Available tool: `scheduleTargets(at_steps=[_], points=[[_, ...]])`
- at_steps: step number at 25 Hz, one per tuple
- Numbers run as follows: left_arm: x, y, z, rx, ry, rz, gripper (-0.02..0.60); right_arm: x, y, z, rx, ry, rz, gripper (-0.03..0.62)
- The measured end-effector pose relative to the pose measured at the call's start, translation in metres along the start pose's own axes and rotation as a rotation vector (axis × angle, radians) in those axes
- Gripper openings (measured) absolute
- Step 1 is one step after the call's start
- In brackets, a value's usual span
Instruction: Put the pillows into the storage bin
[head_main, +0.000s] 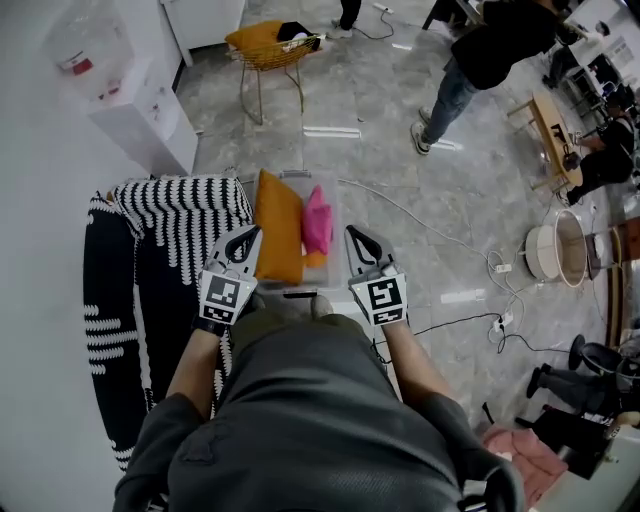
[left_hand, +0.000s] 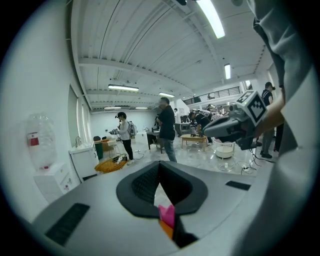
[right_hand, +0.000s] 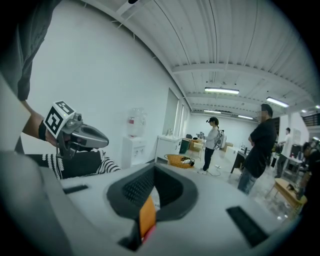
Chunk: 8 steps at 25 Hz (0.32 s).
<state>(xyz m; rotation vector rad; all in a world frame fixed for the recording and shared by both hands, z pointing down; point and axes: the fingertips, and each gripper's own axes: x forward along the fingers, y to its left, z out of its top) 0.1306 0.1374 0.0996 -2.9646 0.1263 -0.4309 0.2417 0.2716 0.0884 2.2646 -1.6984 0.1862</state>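
The left gripper (head_main: 243, 240) and the right gripper (head_main: 358, 240) are both closed, jaws together with nothing between them. They are held side by side at the near end of the clear storage bin (head_main: 303, 183), one over each of its near corners. Neither touches it, as far as can be seen.

Two pillows already sit in the bin. An orange pillow (head_main: 278, 226) stands on edge along the left wall. A pink pillow (head_main: 317, 220) stands upright against the right wall, with a smaller orange piece (head_main: 316, 259) under its near end. Both gripper views show slivers of pink and orange through the gap below their jaws.

The loading step looks finished, or nearly so. No loose pillow shows on the black-and-white patterned couch (head_main: 150, 250) that touches the bin's left side. If anything is left, the next move is probably to press the standing pillows down below the rim, which closed jaws could do by pushing. Otherwise it would be to fetch another pillow, and that needs the jaws opened first.

Farther off on the grey tiled floor (head_main: 400, 170) stands a wire chair with an orange cushion (head_main: 262, 42); whether that cushion belongs to the task cannot be told. A white water dispenser (head_main: 140, 110) is by the wall. A person in a dark top (head_main: 495, 45) stands beyond, and cables (head_main: 440, 235) trail to the right of the bin. Nothing blocks the bin's mouth.
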Motion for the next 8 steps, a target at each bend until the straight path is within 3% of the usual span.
scheduleTargets(at_steps=[8], points=[[0.01,-0.008,0.007,0.006,0.001,-0.006,0.002,-0.005,-0.015,-0.004,0.004,0.005,-0.005,0.0]])
